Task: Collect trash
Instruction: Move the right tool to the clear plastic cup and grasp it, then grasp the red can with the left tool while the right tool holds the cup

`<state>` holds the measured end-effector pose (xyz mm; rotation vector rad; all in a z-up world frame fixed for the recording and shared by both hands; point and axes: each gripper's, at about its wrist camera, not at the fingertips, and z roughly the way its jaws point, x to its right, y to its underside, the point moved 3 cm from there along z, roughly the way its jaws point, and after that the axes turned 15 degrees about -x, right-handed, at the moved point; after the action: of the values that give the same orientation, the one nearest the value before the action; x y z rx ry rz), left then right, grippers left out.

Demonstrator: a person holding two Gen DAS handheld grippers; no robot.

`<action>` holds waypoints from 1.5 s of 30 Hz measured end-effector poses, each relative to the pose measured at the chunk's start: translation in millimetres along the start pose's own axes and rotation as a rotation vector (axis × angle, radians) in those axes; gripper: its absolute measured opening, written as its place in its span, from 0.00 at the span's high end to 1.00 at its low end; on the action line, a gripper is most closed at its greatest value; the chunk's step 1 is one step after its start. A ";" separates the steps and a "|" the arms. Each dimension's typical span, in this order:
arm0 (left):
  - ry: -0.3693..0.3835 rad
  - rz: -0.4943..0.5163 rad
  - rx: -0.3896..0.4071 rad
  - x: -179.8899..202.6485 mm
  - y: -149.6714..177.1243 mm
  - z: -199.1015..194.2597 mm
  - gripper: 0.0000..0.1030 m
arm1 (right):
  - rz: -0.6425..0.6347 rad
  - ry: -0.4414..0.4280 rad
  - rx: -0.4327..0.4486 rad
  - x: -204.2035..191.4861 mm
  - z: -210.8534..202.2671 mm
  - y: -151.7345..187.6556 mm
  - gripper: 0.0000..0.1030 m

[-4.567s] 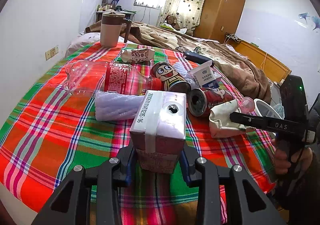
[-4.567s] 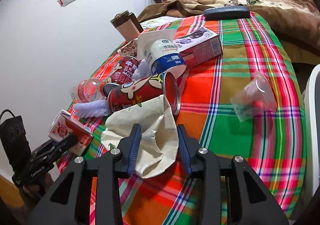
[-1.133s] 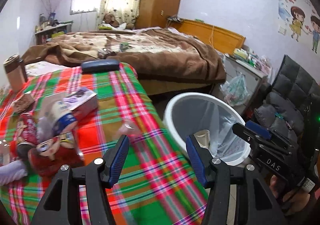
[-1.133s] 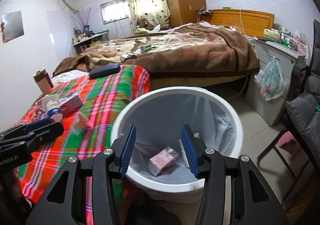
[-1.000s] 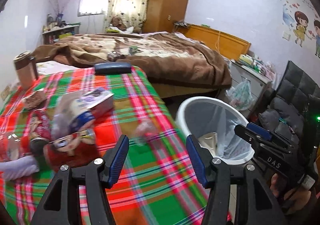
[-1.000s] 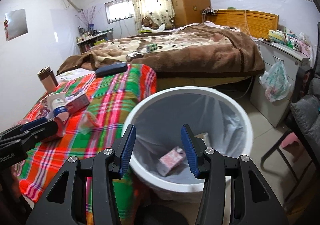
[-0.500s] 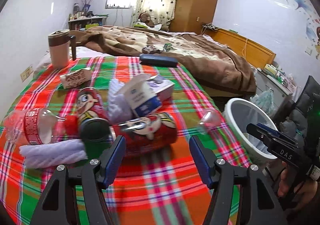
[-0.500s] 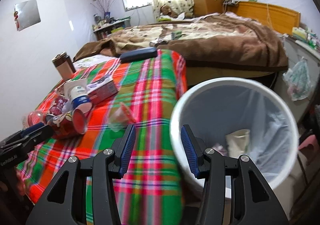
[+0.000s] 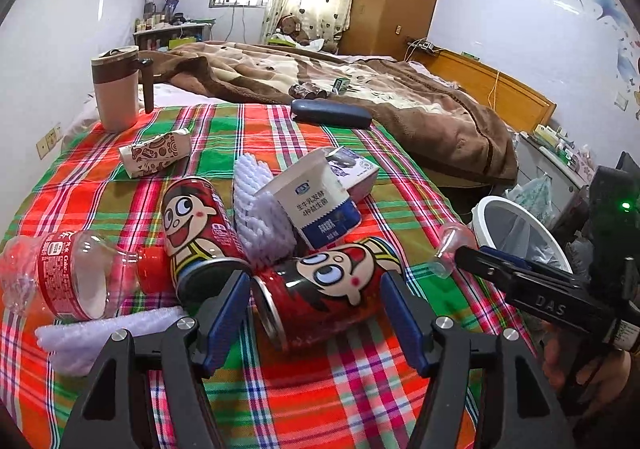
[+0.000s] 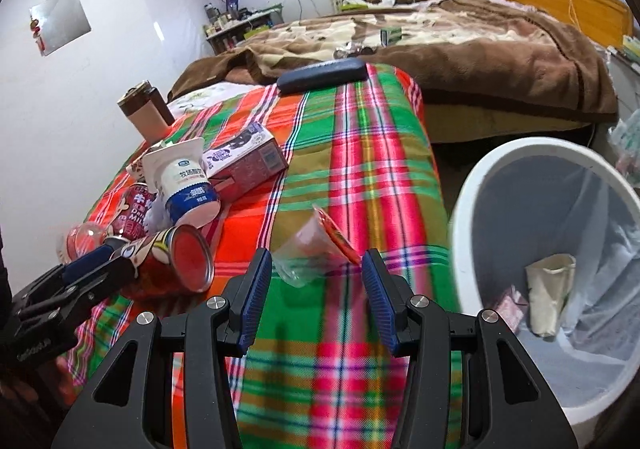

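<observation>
The toppled red can [image 9: 332, 289] is framed crosswise between the opening, empty fingers of the left gripper [image 9: 316, 313]; the right gripper [image 10: 318, 289] is held open.

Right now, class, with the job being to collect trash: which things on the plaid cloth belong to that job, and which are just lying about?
Part of the job:
- red cartoon-face can lying on its side
- clear plastic cup with red lid
- white and blue yoghurt carton
- crushed clear bottle with red label
- white round bin

Just lying about:
- beige lidded mug
- dark blue oblong case
</observation>
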<state>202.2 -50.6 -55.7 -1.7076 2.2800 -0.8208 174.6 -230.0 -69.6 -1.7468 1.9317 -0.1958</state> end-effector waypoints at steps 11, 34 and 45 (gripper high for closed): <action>-0.002 0.074 0.000 -4.9 -21.3 0.6 0.34 | 0.113 -0.077 -0.038 4.5 17.2 -11.1 0.53; 0.052 0.261 -0.171 27.0 -15.3 43.6 0.34 | 0.060 -0.038 -0.073 1.9 32.3 -32.3 0.58; 0.054 0.253 -0.195 32.8 -28.6 59.6 0.34 | 0.048 -0.050 -0.073 5.9 30.0 -30.7 0.58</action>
<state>242.3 -105.6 -84.4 -1.4379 2.6187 -0.6168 215.6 -233.4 -83.3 -1.7323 1.9652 -0.0647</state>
